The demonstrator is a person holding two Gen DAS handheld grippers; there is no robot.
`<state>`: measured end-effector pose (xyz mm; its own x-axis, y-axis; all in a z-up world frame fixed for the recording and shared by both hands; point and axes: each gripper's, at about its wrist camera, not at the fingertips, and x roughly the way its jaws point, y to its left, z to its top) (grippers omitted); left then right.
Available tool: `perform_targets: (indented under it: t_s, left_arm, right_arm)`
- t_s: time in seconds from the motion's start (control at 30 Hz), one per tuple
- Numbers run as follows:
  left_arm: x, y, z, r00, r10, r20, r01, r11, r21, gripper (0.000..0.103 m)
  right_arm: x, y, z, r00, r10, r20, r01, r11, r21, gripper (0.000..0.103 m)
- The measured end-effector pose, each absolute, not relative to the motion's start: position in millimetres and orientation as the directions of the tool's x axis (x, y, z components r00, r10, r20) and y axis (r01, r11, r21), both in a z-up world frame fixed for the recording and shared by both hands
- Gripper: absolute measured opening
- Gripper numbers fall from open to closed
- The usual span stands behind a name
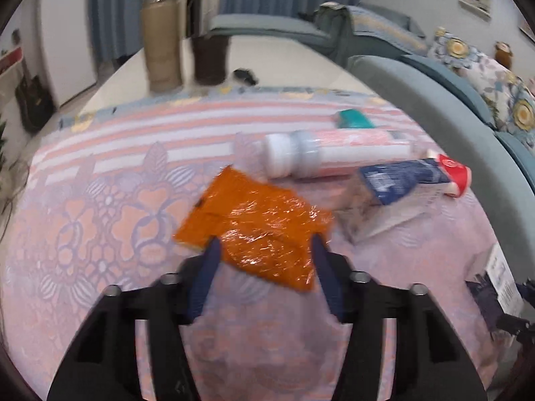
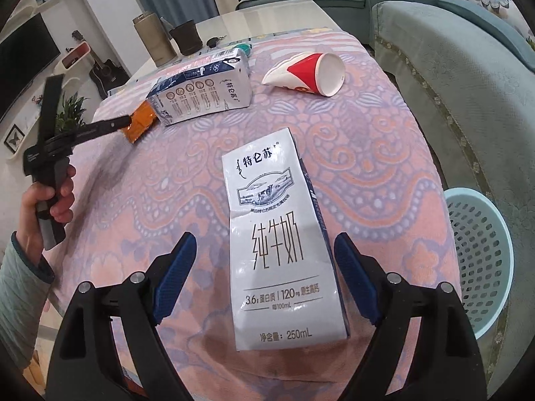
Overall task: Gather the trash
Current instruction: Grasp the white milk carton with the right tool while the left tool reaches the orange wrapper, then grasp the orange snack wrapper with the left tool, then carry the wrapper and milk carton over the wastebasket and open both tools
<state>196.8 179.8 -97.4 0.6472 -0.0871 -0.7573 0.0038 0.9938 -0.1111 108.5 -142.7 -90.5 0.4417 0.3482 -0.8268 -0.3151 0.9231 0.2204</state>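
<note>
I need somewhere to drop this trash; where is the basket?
Right wrist view: the light blue basket stands off the table's right edge, beside the sofa arm.

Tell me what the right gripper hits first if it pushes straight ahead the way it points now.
The flattened milk carton. It already lies on the cloth between the right gripper's open fingers, so going straight on likely slides along or over it. Past its far end comes the paper cup, though depth is hard to judge.
</note>
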Motion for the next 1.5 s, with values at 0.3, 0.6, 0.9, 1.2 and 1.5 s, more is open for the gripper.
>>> perform_targets:
  t_s: [0.3, 0.6, 0.9, 1.2, 1.5]
  left_arm:
    - [223, 137, -124, 0.563, -0.025, -0.826, 0.078, 0.997, 0.023, 0.068]
    - [219, 144, -116, 0.577, -0.035, -0.816, 0.089, 0.996, 0.021, 0.001]
    - [174, 150, -84, 0.653, -0.188, -0.734, 0.123, 0.982, -0.142, 0.0]
    - [129, 113, -7, 0.701, -0.46, -0.545, 0.34, 0.887, -0.313, 0.0]
    - [124, 23, 56, 0.661, -0.622, -0.42, 0.526, 0.783, -0.331, 0.0]
  right_arm:
    - [111, -145, -90, 0.437, 0.369, -0.82, -0.315, 0.917, 0.245, 0.08]
    - [116, -137, -98, 0.433, 0.347, -0.832, -0.325, 0.921, 0.215, 0.08]
    - [118, -126, -100, 0.436, 0.271, -0.858, -0.324, 0.937, 0.131, 0.055]
    - [94, -145, -48, 0.591, 0.27, -0.76, -0.3, 0.948, 0.104, 0.053]
    - [73, -218, 15, 0.737, 0.184, -0.65, -0.155, 0.983, 0.102, 0.053]
